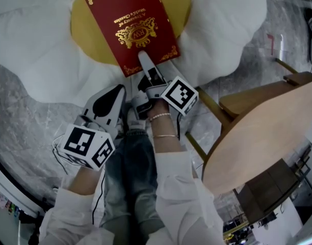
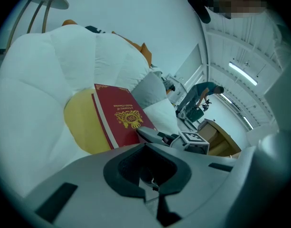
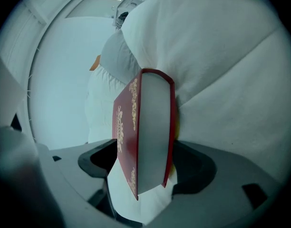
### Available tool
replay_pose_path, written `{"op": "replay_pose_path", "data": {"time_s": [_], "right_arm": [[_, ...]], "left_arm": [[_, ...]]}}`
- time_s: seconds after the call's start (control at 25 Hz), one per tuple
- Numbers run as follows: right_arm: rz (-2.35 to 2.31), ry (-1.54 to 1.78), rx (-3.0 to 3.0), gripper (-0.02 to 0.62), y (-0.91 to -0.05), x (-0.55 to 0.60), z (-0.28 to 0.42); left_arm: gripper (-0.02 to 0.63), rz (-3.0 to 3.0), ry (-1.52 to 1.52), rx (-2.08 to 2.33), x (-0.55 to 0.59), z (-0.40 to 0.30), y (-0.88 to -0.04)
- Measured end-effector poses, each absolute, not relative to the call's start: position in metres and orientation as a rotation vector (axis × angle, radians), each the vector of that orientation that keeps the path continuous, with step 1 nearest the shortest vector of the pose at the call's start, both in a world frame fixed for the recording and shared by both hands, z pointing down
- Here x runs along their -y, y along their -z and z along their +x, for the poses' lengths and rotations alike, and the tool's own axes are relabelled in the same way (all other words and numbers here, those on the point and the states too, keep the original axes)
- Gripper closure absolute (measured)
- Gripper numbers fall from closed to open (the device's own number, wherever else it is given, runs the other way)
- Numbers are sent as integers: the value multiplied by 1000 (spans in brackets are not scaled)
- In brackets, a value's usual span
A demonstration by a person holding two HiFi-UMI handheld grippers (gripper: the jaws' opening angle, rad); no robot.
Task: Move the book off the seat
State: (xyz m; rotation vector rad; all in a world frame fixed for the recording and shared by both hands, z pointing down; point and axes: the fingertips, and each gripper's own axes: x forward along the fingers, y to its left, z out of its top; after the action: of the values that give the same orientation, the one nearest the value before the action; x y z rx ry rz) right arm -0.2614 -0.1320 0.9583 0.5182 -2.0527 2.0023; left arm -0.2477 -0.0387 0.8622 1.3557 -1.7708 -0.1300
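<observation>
A thick red book point(image 1: 130, 22) with gold print lies flat on the yellow centre point(image 1: 82, 32) of a white flower-shaped cushion point(image 1: 222, 19). My right gripper point(image 1: 146, 68) reaches over the book's near edge. In the right gripper view the book point(image 3: 152, 127) stands edge-on between the wide-spread jaws of that gripper point(image 3: 148, 175), and I see no pad pressing on it. My left gripper point(image 1: 115, 98) hovers nearer to me, short of the cushion, shut and holding nothing. From the left gripper view the book point(image 2: 119, 120) shows beyond the closed left gripper point(image 2: 150, 172).
A round wooden chair seat point(image 1: 258, 131) stands on the grey marble floor point(image 1: 23, 131) at the right, close to my right arm. The person's legs in jeans point(image 1: 130, 177) are below the grippers. The cushion fills the top of the head view.
</observation>
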Motion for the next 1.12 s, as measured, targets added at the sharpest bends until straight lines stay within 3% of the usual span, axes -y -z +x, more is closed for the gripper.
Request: {"op": "replay_pose_path", "data": {"time_s": [0.48,0.56,0.76,1.12], "right_arm": [[490,-1921,2193,232,-933,124,-252],[453,-1888,2304,321,-912,127,-259],[305,-1850,2383,334,-879,133,-300],[309,-1856,2309,343,-877,133,-313]], "left_arm": [[600,1358,131,1792,40,-252,-853],[600,1360,132,1799,41,-257,-849],[600,1351,128,1816,42,-267,-841],[600,1352,139,1834,43,-275,-828]]}}
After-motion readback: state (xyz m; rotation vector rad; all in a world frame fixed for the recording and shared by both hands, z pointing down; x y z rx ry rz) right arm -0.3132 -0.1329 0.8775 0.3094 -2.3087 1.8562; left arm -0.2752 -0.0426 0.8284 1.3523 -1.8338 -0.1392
